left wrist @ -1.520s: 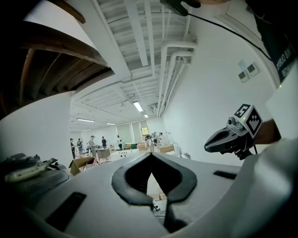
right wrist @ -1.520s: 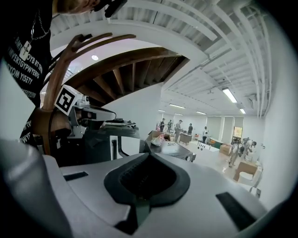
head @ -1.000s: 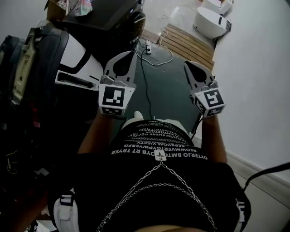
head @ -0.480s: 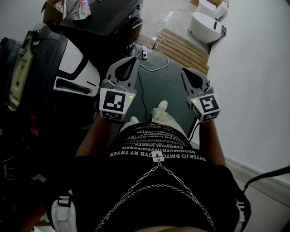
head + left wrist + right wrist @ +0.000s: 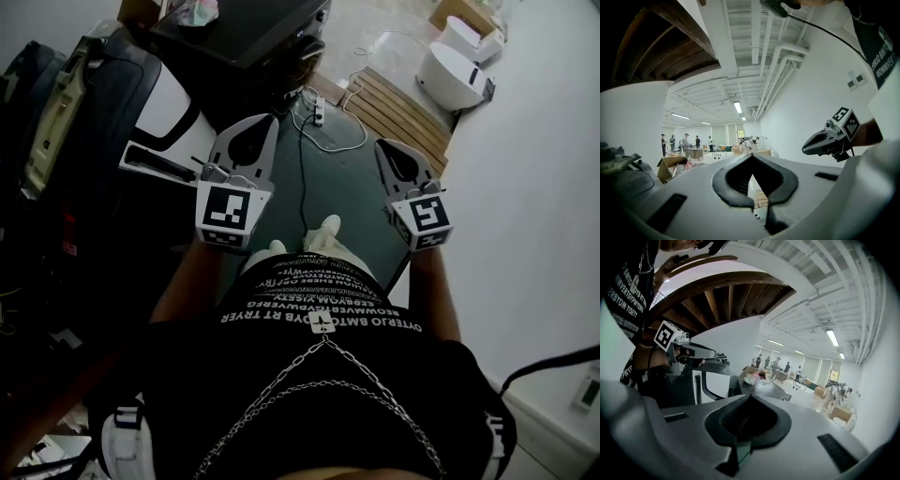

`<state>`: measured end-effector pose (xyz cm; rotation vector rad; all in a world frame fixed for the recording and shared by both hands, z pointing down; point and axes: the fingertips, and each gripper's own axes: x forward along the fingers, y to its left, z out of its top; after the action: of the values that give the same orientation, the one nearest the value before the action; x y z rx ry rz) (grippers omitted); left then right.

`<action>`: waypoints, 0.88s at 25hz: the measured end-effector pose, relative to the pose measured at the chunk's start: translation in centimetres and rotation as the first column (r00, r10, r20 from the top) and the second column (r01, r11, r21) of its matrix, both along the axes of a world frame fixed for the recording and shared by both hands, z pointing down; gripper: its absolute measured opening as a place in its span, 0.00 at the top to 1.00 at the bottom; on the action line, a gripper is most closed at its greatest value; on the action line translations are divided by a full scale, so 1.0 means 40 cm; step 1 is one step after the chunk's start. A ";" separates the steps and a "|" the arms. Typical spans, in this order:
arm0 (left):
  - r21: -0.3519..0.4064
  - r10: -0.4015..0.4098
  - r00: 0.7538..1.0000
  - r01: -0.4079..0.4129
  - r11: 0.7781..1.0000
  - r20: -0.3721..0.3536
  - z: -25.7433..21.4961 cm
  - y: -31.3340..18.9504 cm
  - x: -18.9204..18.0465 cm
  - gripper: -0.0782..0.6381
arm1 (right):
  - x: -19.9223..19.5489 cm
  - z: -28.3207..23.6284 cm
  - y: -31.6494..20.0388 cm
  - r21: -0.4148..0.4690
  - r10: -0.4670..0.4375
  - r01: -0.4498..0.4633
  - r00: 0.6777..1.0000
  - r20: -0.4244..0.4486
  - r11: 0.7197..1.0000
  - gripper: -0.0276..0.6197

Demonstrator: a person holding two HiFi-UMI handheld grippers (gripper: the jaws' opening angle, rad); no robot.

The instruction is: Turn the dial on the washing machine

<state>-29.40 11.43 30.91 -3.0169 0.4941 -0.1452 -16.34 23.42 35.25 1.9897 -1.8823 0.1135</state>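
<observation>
Both tongs are closed with nothing between them. The left tongs (image 5: 752,155) meet at the tips in the left gripper view, and the right tongs (image 5: 750,396) do the same in the right gripper view. Each of those views also catches the other tool off to one side, marker cube included.

Only the head view shows the pair side by side and well apart, over a dark green mat (image 5: 328,178). Pale shoes (image 5: 328,230) show between them, with a white power strip (image 5: 319,115) and a slatted wooden platform (image 5: 398,103) farther off.

Only the gripper views look down the long white room to distant people (image 5: 684,143) and a cardboard box (image 5: 670,165). The washing machine dial cannot be made out in any view.
</observation>
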 end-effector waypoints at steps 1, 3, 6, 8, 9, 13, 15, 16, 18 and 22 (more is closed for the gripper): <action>-0.003 -0.008 1.000 0.008 1.000 0.005 0.007 -0.006 0.005 0.88 | 0.007 0.010 -0.008 -0.004 -0.007 0.007 1.000 0.005 1.000 0.96; -0.007 -0.023 1.000 0.023 1.000 0.019 0.016 -0.014 0.020 0.88 | 0.021 0.033 -0.017 -0.021 -0.024 0.024 1.000 0.018 1.000 0.96; -0.021 -0.040 0.999 0.041 0.999 0.037 0.026 -0.026 0.056 0.88 | 0.051 0.057 -0.029 -0.038 -0.045 0.046 0.998 0.040 0.998 0.96; -0.027 -0.044 0.998 0.045 0.999 0.040 0.042 -0.031 0.087 0.88 | 0.078 0.060 -0.037 -0.035 -0.053 0.055 0.997 0.054 0.998 0.96; -0.026 -0.044 0.998 0.045 0.999 0.043 0.051 -0.033 0.104 0.88 | 0.095 0.063 -0.040 -0.034 -0.055 0.057 0.997 0.056 0.998 0.96; -0.020 -0.044 0.997 0.046 0.999 0.057 0.057 -0.038 0.191 0.88 | 0.166 0.069 -0.050 -0.026 -0.060 0.062 0.995 0.082 0.998 0.96; -0.015 -0.042 0.997 0.043 0.999 0.060 0.057 -0.037 0.237 0.88 | 0.209 0.082 -0.048 -0.029 -0.060 0.063 0.994 0.097 0.998 0.96; -0.011 -0.041 0.997 0.042 0.999 0.063 0.050 -0.035 0.262 0.88 | 0.230 0.088 -0.046 -0.034 -0.062 0.066 0.993 0.102 0.997 0.96; -0.004 -0.043 0.997 0.043 0.999 0.065 0.040 -0.030 0.309 0.88 | 0.268 0.089 -0.049 -0.039 -0.068 0.073 0.991 0.117 0.997 0.96; 0.001 -0.057 0.997 0.057 0.998 0.059 0.043 -0.036 0.388 0.88 | 0.362 0.083 -0.058 -0.012 -0.082 0.084 0.992 0.098 0.996 0.96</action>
<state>-13.88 9.99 32.64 -2.9903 0.5750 -0.2375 -1.87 21.08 38.59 1.9238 -2.0154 0.2052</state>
